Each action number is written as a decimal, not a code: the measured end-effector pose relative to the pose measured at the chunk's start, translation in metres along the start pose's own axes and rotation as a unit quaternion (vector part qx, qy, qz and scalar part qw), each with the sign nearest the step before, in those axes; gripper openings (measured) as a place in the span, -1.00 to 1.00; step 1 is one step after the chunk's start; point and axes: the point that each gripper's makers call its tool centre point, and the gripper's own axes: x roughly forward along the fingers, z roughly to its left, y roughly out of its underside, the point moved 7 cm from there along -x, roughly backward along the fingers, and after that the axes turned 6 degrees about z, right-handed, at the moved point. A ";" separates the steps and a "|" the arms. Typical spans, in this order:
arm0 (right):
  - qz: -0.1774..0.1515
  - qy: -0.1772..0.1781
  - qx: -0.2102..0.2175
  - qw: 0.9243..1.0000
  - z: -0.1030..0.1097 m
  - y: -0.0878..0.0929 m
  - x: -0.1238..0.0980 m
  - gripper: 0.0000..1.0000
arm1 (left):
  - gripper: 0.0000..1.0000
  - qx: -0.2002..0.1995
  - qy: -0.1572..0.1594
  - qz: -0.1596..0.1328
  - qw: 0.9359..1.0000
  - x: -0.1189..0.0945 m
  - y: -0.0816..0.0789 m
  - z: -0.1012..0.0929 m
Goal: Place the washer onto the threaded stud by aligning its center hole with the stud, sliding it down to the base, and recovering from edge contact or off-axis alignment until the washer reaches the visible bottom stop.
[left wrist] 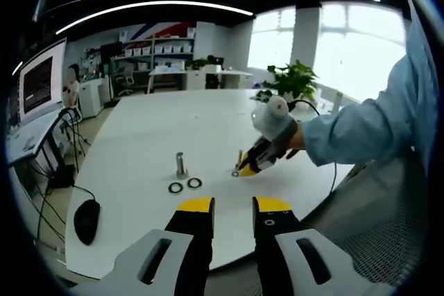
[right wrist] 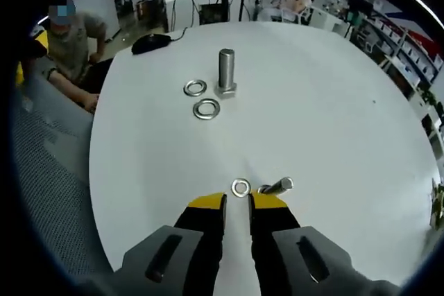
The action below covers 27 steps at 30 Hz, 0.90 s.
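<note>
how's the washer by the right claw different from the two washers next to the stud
The near washer lies alone, just off the right claw tips, far from the stud. The two washers lie close together beside the stud's base. In the right gripper view the near one looks smaller. All are flat silver rings on the table.

In the right gripper view, bare table (right wrist: 333, 116) spreads right of the stud (right wrist: 226, 71). Two washers (right wrist: 201, 99) crowd its left. A third washer (right wrist: 241, 187) and a bolt (right wrist: 277, 186) lie at centre bottom.

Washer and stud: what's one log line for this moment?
stud upright, bare | two washers beside it | third washer at right gripper tips | left gripper open
</note>
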 end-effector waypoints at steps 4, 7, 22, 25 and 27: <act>0.001 -0.002 0.005 1.000 -0.001 0.001 0.003 -0.70 | -0.63 0.000 0.000 0.000 1.000 0.000 0.000 0.000; 0.000 -0.004 0.009 1.000 -0.001 0.001 0.004 -0.70 | -0.64 -0.001 0.000 0.000 1.000 0.000 0.000 0.000; -0.020 -0.014 0.048 0.999 -0.003 -0.003 0.012 -0.70 | -0.65 0.000 0.001 0.000 1.000 0.000 0.000 0.000; -0.019 -0.014 0.047 0.999 -0.002 -0.003 0.012 -0.70 | -0.65 0.000 0.002 0.000 1.000 0.000 0.000 0.000; -0.019 -0.012 0.045 0.999 -0.001 -0.003 0.012 -0.71 | -0.65 0.000 0.002 0.001 1.000 0.000 0.000 -0.001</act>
